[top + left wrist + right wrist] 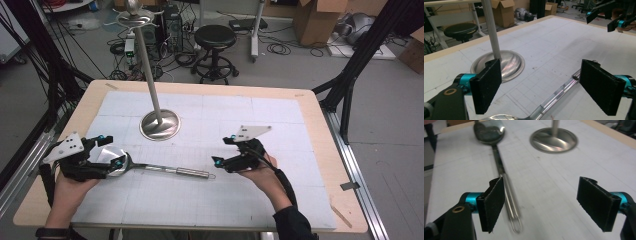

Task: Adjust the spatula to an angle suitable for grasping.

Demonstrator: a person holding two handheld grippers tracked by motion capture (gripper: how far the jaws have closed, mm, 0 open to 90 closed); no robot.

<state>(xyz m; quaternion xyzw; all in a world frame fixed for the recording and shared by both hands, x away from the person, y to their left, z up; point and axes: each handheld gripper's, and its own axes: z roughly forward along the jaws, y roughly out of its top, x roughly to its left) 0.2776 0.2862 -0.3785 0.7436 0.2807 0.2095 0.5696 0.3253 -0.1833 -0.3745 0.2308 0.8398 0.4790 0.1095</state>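
Note:
A long metal spoon [165, 169] lies on the white mat, bowl to the left and handle pointing right. My left gripper [111, 150] is open with its jaws on either side of the bowl, not closed on it. In the left gripper view the spoon's handle [559, 92] runs between the open left gripper [541, 75]. My right gripper [223, 150] is open just past the handle's ringed end. In the right gripper view the spoon [505, 182] lies beside the left jaw of the right gripper [541, 195], with nothing held.
A metal stand [160, 125] with a round base and a tall pole rises from the mat behind the spoon; stand base [499, 65], [553, 140]. Beyond the table's far edge are a black stool [215, 37], floor cables and cardboard boxes [320, 20].

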